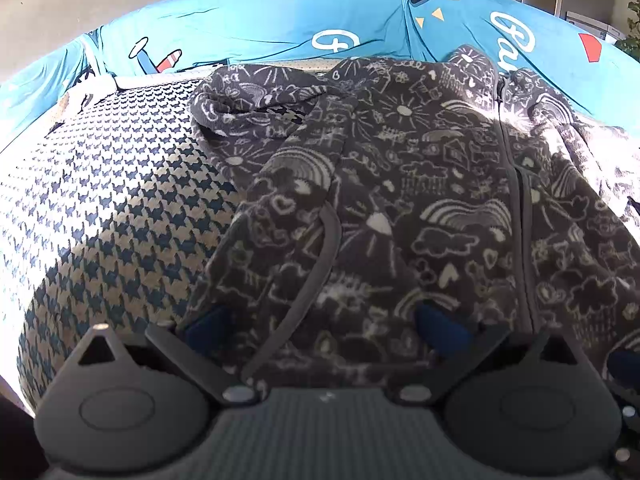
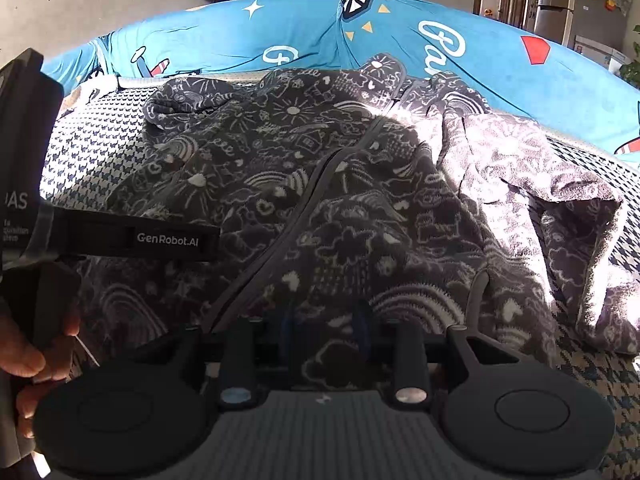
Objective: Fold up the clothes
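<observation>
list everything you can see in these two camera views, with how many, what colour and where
fleece jacket: one, dark grey with white doodles, zip front, spread on the houndstooth cover
houndstooth cover: one, navy and cream, under the jacket
blue sheet: one, bright blue with cartoon prints, behind the jacket
refrigerator: one, silver, far right background
left gripper: one, black with blue pads, open over the jacket's hem
right gripper: one, black, pads close together on fleece
left hand: one, holding the left gripper's handle
</observation>
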A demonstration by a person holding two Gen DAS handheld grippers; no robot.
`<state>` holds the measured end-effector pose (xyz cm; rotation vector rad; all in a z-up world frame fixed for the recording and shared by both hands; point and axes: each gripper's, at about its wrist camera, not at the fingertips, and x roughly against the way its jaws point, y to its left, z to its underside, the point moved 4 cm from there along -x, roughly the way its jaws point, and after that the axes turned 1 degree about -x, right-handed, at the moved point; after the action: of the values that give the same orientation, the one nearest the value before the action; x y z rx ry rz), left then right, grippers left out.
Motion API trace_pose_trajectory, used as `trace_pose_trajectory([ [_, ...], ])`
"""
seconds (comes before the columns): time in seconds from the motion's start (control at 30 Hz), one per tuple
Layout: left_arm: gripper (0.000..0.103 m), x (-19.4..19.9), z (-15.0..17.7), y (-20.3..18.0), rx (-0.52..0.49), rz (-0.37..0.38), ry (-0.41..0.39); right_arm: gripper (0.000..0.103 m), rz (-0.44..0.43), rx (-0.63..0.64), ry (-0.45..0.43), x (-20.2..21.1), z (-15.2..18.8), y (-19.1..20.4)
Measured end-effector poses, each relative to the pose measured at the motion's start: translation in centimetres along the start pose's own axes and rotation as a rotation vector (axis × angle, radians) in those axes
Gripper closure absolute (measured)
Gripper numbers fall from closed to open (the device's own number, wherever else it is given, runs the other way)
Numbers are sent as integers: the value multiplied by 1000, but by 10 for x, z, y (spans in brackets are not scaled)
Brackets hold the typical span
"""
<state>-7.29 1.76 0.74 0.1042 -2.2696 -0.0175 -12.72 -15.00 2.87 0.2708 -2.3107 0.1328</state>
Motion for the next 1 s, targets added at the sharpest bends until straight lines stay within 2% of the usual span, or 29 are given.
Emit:
trace_pose_trajectory([
  [0.23,0,1,1,1,-3,3,5,70,-9,70,41,-3,-3,1],
  [0.43,0,5,-1,5,20,8,6,67,-81,196,84,-9,-12,-2],
  [0.57,0,8,-9,13,53,4,-1,67,-137,192,66,-10,-17,-8],
  [0.7,0,8,-27,29,83,-35,-30,67,-136,197,44,-14,-23,-4],
  [0.87,0,-13,-52,55,158,-62,-11,67,-117,280,6,-21,-29,7],
  [1.0,0,-33,-69,72,220,-109,-2,65,-132,279,-17,-26,-37,10],
])
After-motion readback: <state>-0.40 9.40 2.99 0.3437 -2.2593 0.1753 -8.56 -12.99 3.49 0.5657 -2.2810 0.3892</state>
